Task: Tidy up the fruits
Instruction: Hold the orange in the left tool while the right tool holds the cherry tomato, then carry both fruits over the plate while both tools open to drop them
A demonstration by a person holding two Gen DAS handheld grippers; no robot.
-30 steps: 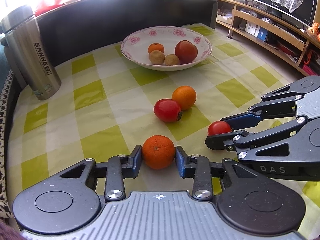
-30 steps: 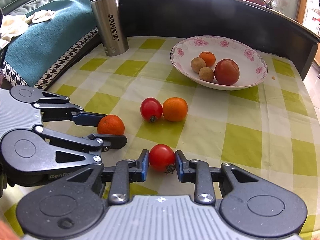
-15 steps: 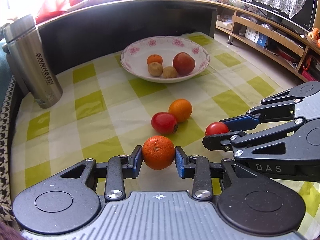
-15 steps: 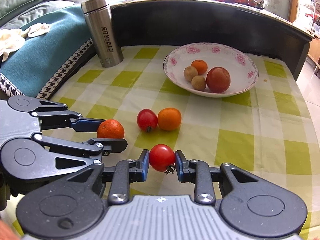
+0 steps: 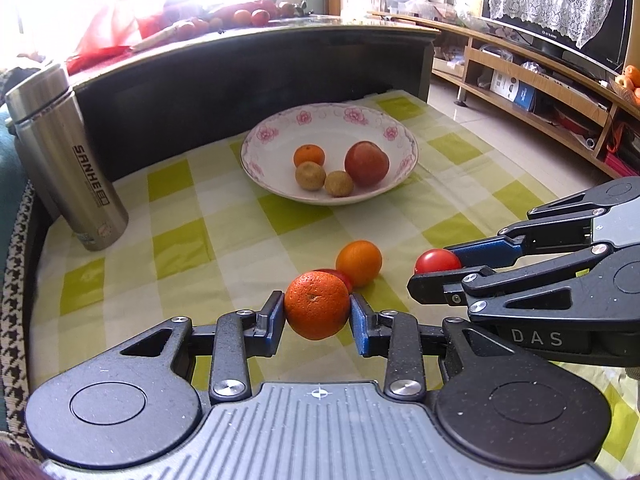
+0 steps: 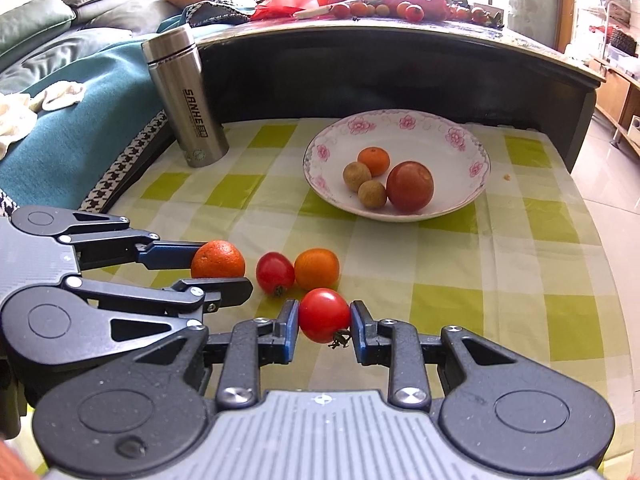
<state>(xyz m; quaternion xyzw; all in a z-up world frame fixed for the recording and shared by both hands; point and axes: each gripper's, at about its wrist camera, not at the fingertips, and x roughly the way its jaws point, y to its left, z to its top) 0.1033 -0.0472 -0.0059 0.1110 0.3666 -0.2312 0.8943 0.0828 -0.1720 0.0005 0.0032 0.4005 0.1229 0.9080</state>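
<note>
Left gripper (image 5: 317, 312): fingers clamped on an orange (image 5: 317, 305), one pad on each side; in the right wrist view the fruit sits clear of the cloth between the finger tips (image 6: 218, 260).
Right gripper (image 6: 325, 317): fingers clamped on a red tomato (image 6: 324, 314), its dried stem pointing down beside the right pad; from the left wrist view only the tomato's upper half (image 5: 437, 261) shows above the lower finger.
Loose fruit: a second tomato (image 6: 275, 266) and a second orange (image 6: 316, 268) lie touching each other on the tablecloth (image 6: 500, 280), between the grippers and the bowl.
Hidden: in the left wrist view the loose tomato is almost wholly covered by the held orange; only a red sliver shows beside the loose orange (image 5: 359, 263).
Bowl (image 6: 460, 132): white with pink flowers on the rim, standing toward the far edge of the cloth, well apart from both grippers.
Bowl contents: a small mandarin (image 6: 373, 161), two brownish round fruits (image 6: 357, 176) of a kind that cannot be told, and a large dark red fruit (image 6: 410, 186).
Flask (image 6: 185, 98): steel, upright, marked SANHE, at the far left corner of the cloth.
Cut off: the far ledge carries more small red and orange fruit, washed out by window glare.
Cloth: green and white check.
</note>
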